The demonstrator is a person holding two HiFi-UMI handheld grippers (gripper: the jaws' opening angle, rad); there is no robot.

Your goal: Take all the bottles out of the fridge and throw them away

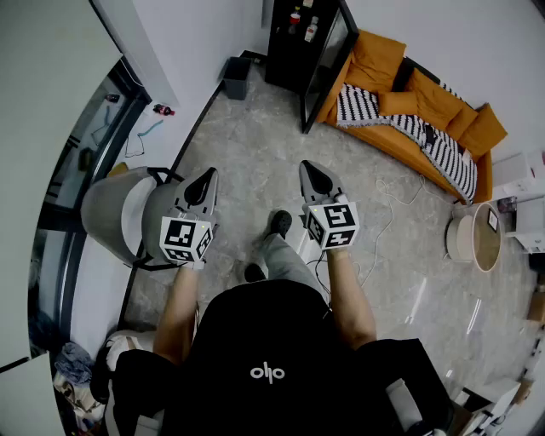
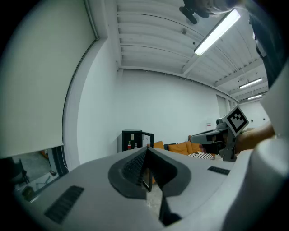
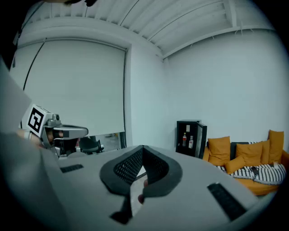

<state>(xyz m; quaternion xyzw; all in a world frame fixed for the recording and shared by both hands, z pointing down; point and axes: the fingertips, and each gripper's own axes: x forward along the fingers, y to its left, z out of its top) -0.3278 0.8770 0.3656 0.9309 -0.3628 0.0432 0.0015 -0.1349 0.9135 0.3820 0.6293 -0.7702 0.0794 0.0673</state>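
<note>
Two bottles (image 1: 303, 23) stand upright side by side on a shelf inside the black fridge (image 1: 284, 51), one reddish, one pale; the right gripper view shows them there too (image 3: 187, 140). The fridge stands against the far wall, and its door (image 1: 324, 61) is swung open toward the orange sofa (image 1: 430, 106) just beside it. A striped blanket (image 1: 443, 146) lies over the sofa seat. A small dark bin (image 1: 237, 78) sits on the floor (image 1: 255, 149) near the fridge's other side.

Both tools are well apart from the fridge, across the open floor. The person's bare forearms reach forward from the torso, roughly parallel. The left tool (image 1: 207, 175) and the right tool (image 1: 312, 168) point ahead toward the fridge, held about level, marker cubes facing up. Each tool is clenched with nothing in it: in the left gripper view the jaws of the left tool (image 2: 146, 152) meet at the tip, and so do those of the right tool (image 3: 142, 151). A grey chair (image 1: 115, 213) stands just beside the left tool, and a shoe (image 1: 278, 223) shows between the two.
</note>
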